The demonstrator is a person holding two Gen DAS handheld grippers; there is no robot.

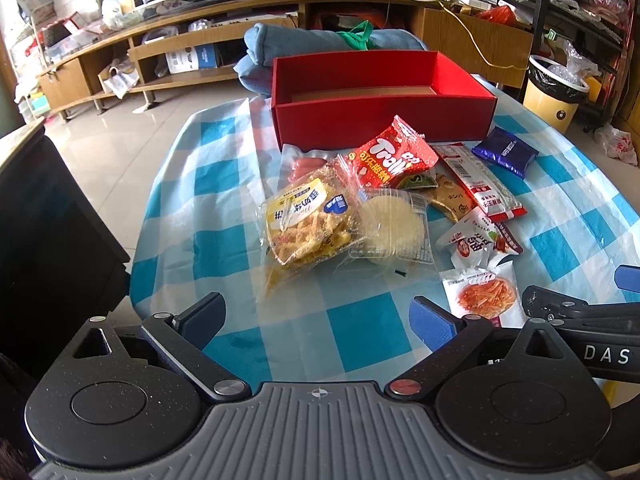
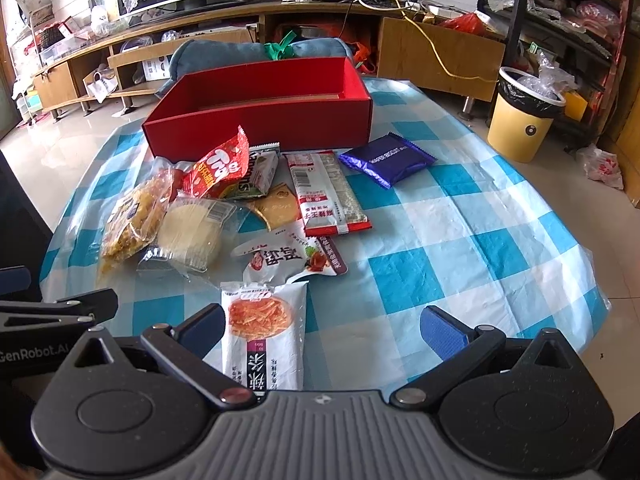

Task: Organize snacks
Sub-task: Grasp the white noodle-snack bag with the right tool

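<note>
My left tongs (image 1: 316, 320) and right tongs (image 2: 322, 330) gape empty over table (image 2: 460, 240). Noodle packet (image 2: 264, 336) nearest: light, crinkly, slippery; I'd pinch sealed edge.

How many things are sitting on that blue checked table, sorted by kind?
Clear-wrapped snacks: 3 (waffle pack, round cake, sausages)
Printed packets: 7 (Trolli packet, green packet, gold packet, long red-and-white packet, purple packet, red-lettered white packet, orange-strips white packet)
Red box: 1
Total: 11
</note>
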